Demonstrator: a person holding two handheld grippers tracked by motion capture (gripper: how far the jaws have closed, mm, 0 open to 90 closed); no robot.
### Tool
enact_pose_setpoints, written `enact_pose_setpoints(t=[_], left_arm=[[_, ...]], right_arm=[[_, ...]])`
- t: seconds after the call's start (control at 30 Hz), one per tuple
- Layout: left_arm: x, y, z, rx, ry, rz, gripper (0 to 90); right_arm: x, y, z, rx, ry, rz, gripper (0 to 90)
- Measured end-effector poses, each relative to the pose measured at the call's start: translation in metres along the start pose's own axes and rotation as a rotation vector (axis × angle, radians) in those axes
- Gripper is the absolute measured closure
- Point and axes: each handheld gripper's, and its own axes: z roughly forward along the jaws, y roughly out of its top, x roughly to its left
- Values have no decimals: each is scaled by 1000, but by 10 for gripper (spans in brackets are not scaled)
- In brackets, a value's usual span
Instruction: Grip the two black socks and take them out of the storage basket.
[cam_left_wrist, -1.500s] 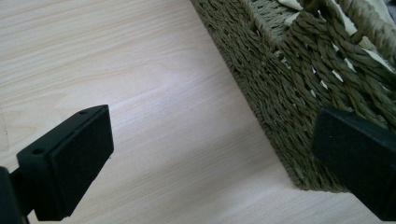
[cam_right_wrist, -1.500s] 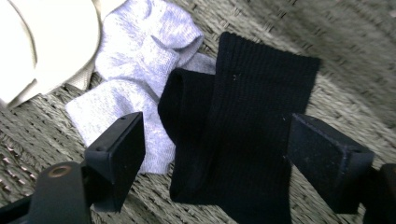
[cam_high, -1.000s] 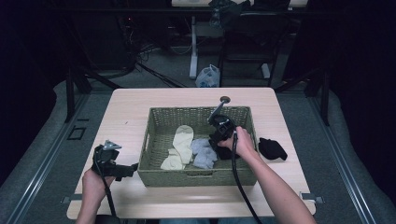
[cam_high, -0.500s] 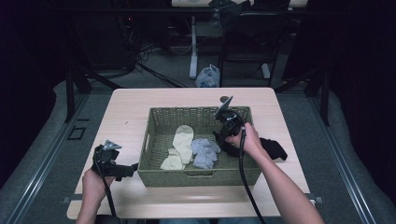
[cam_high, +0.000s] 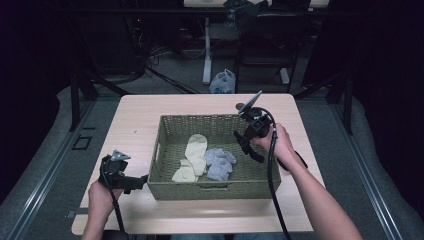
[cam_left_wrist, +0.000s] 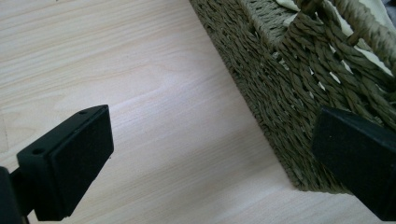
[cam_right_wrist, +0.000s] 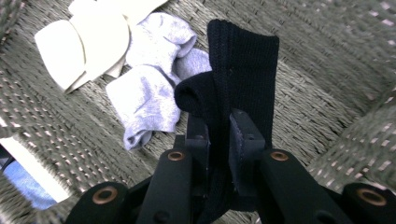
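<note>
Up close, black sock (cam_right_wrist: 243, 79) in right gripper (cam_right_wrist: 219, 135)

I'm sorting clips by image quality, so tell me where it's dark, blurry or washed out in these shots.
High view: the table is lit, the room behind nearly black. Left gripper view: sharp, evenly lit wood and basket. Right gripper view: the cream socks look washed out, the black sock shows little detail, and the basket edges look soft.
</note>
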Motion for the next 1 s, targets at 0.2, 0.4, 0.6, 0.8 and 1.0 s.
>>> enact_pose_setpoints(t=[0.2,0.4,0.6,0.8,1.0], left_arm=[[0,0,0,-5,4,-3,0],[0,0,0,-1,8,-3,0],[0,0,0,2,11,-5,0],[0,0,1,-4,17,-5,0],[1,0,0,2,8,-6,0]], right_arm=[[2,1,-17,-24,7,-4,799],[5,3,-36,-50,8,-20,798],[9,5,-53,-82,13,-36,797],[11,5,-70,-118,17,-35,796],[11,2,-89,-149,14,-37,793]])
